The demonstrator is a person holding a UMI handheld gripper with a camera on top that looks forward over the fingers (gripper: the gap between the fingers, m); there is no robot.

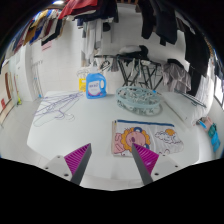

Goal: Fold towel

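White desk (60, 135) surface fills the near field; beyond its far edge hang dark garments (160, 20) and a folding metal rack (140, 70) stands behind. One towel (145, 138), printed with a colourful cartoon pattern, lies flat near the desk's near edge, just ahead of the right finger, whose tip overlaps its near margin. One gripper (110, 158) is present; its jaws are spread wide, holding nothing, with the two magenta pads (77, 157) facing each other across bare desk and only the towel's left part lying between them.

Count of other items: one blue-and-white container (95, 84) towards the far edge; one round wire basket (137, 97) beyond the towel; one loose heap of thin wire hangers (55, 105) towards the left edge, number indistinct; one small colourful object (207, 132) at the right edge, unidentifiable.

Hazards, as judged: the towel lies flush on a smooth desk, so the lower finger may slide over the hem rather than under it, pushing the cloth into a bunched ridge. A grip taken off-corner would give a skewed fold. A wide sweep could drag the cloth into the wire basket, which stands near its far edge.
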